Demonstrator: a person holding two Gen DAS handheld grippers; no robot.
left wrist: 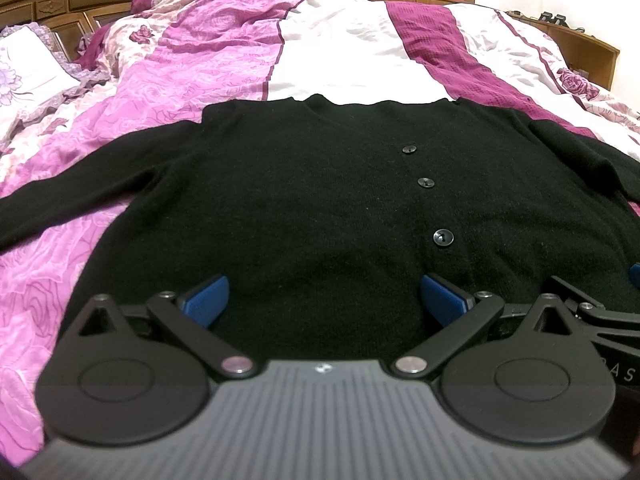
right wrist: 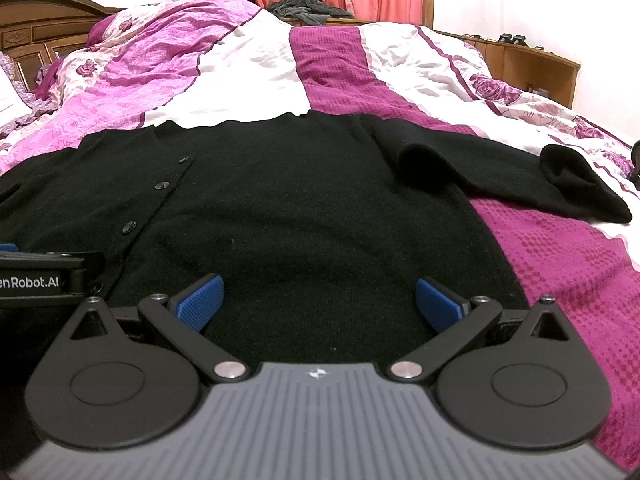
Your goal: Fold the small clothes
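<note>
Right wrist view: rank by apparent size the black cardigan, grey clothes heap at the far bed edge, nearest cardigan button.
1. black cardigan
2. grey clothes heap, though distance shrinks it
3. nearest button

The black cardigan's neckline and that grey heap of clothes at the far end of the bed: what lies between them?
Only the bedspread, pink, white and magenta stripes, lies between the black cardigan and the grey heap; the right wrist view shows this best.
</note>
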